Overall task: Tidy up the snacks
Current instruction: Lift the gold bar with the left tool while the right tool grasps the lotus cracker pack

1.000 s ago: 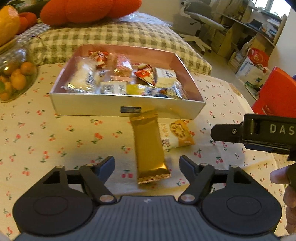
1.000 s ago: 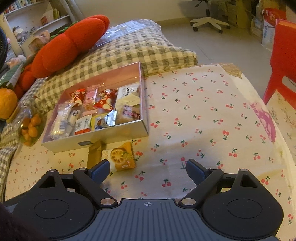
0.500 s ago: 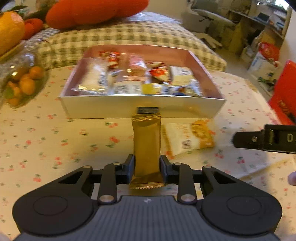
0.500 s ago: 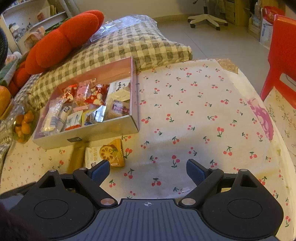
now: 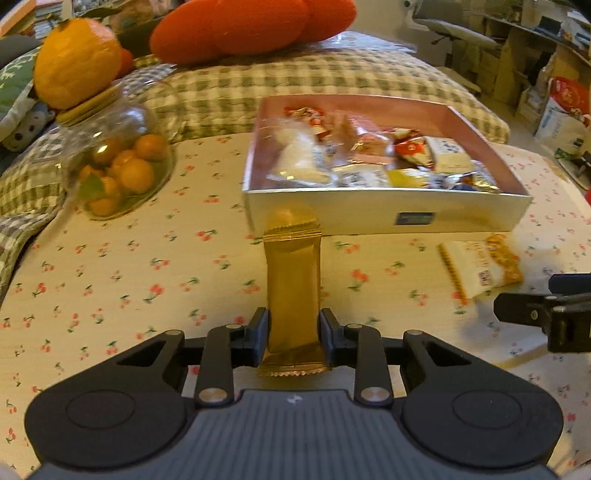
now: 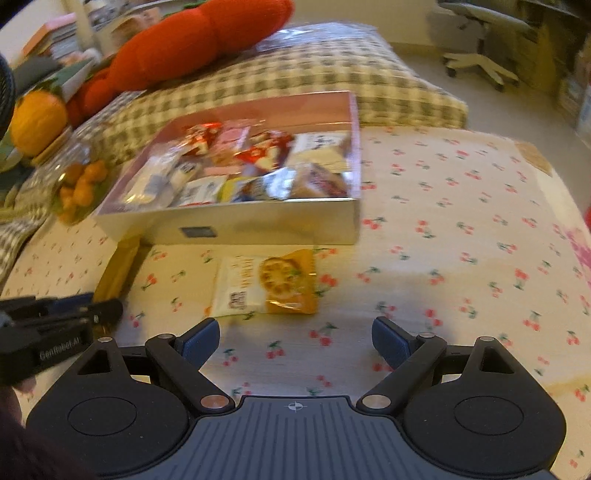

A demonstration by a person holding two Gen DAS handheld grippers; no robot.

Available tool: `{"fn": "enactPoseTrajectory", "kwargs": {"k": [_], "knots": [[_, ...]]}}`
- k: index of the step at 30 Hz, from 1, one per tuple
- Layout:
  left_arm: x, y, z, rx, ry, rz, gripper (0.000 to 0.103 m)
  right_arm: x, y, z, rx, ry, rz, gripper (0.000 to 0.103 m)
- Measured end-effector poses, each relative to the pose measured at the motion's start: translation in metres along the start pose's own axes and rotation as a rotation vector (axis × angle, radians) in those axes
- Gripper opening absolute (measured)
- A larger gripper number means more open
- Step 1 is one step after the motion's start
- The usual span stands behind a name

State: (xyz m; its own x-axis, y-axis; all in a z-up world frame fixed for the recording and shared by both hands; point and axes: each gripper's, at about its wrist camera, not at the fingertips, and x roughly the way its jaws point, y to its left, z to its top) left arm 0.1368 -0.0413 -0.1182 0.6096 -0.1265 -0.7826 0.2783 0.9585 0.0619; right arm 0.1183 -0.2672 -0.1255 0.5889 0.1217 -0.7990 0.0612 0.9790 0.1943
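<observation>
My left gripper (image 5: 293, 332) is shut on a gold foil snack bar (image 5: 293, 284), which points toward the near wall of the silver snack box (image 5: 384, 214). The box holds several wrapped snacks (image 5: 369, 158). A white and orange cracker packet (image 6: 267, 282) lies on the cherry-print cloth just in front of the box. My right gripper (image 6: 293, 338) is open and empty, hovering just short of that packet. The packet also shows in the left wrist view (image 5: 480, 264), with my right gripper's finger (image 5: 535, 314) beside it. The gold bar (image 6: 118, 267) and left gripper (image 6: 74, 314) show at the left of the right wrist view.
A glass jar of small oranges (image 5: 118, 173) stands left of the box. A checked cushion (image 5: 295, 85) and red plush (image 5: 251, 26) lie behind it. The table's rounded edge (image 6: 576, 206) runs on the right, with a red chair beyond it.
My left gripper has closed on the gold bar and swung it left, away from the cracker packet. My right gripper has moved left toward the cracker packet, staying open.
</observation>
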Motion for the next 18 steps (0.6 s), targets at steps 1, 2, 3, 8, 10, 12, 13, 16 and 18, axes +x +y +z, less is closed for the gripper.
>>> {"fn": "enactPoseTrajectory", "kwargs": {"k": [1, 2, 3, 8, 10, 12, 13, 16, 18], "knots": [[0.002, 0.002, 0.000, -0.002, 0.003, 0.000, 0.027, 0.002, 0.003, 0.000, -0.009, 0.000, 0.004, 0.092], [0.003, 0.004, 0.000, -0.005, 0.004, -0.003, 0.028, 0.005, 0.007, -0.001, -0.014, 0.001, 0.009, 0.092], [0.002, 0.006, -0.001, -0.009, 0.002, -0.009, 0.030, 0.007, 0.009, -0.001, -0.020, -0.004, 0.006, 0.092], [0.006, 0.005, 0.002, -0.016, 0.000, -0.042, 0.040, 0.014, 0.018, 0.000, -0.034, -0.038, -0.018, 0.092], [0.007, 0.005, 0.003, -0.021, -0.002, -0.052, 0.043, 0.016, 0.019, 0.001, -0.028, -0.053, -0.027, 0.092], [0.008, 0.004, 0.004, -0.019, -0.006, -0.056, 0.045, 0.018, 0.019, 0.002, -0.027, -0.066, -0.036, 0.091], [0.009, 0.004, 0.004, -0.017, -0.009, -0.058, 0.046, 0.019, 0.019, 0.002, -0.026, -0.072, -0.043, 0.091], [0.012, 0.003, 0.005, -0.016, -0.015, -0.065, 0.046, 0.020, 0.019, 0.003, -0.025, -0.086, -0.062, 0.090], [0.013, 0.004, 0.005, -0.021, -0.018, -0.067, 0.046, 0.021, 0.018, 0.003, -0.020, -0.093, -0.068, 0.089]]}}
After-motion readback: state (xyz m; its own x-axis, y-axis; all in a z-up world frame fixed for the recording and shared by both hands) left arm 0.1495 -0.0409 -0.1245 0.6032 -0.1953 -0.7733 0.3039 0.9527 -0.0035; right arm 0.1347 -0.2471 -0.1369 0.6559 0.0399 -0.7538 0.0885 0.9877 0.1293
